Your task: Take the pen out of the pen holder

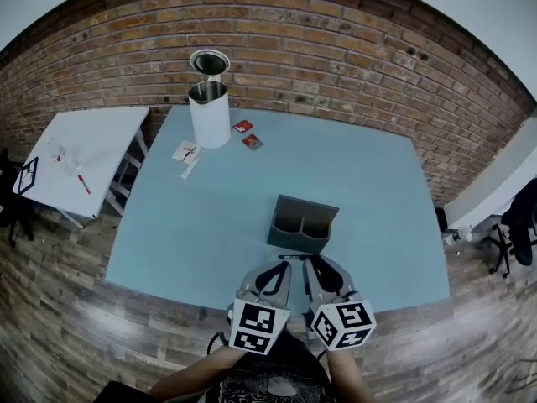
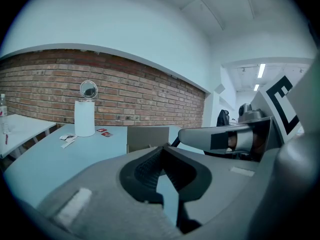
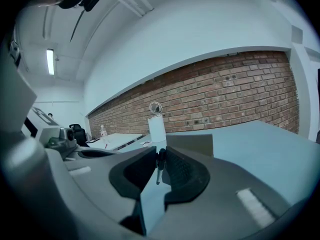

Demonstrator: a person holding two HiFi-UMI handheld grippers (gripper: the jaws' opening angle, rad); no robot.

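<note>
- Your right gripper (image 3: 159,156) is clamped on the pen (image 3: 159,168). The pen sits pinched between its ridged pads, clear of the pen holder (image 1: 304,223).
- In the head view the pen (image 1: 294,258) lies level, just in front of the holder, and reaches across toward your left gripper (image 1: 277,269).
- Your left gripper's jaws meet at the tips with nothing between them.
- The holder stands upright on the blue table (image 1: 369,191), and both its compartments look bare.
- A white canister (image 1: 209,113) stands at the far edge, well apart.
</note>
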